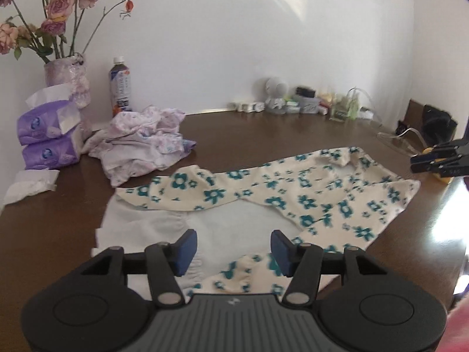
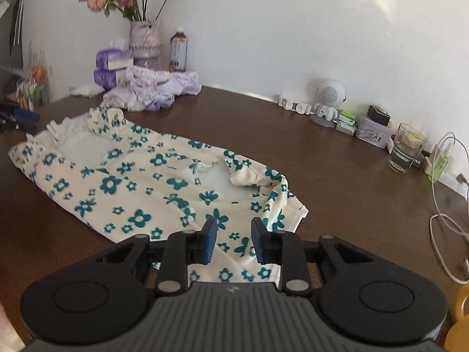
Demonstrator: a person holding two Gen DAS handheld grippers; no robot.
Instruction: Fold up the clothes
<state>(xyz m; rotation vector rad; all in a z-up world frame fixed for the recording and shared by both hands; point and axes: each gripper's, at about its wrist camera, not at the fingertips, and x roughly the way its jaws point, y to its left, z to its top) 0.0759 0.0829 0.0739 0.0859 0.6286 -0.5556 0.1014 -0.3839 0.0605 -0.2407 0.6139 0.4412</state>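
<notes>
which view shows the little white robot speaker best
The right wrist view: the robot speaker stands sharp and near against the wall, round grille head and base both clear. In the left wrist view the same speaker is only a small, blurry pale shape far back among clutter.

Garment (image 2: 140,184) lies on table (image 2: 337,182), clothes pile (image 2: 155,91) behind it.

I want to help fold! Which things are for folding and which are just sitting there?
For folding: flowered garment, crumpled lilac clothes pile.
Just sitting there: vase of roses, drink bottle, tissue packs, robot figurine, glass.
</notes>
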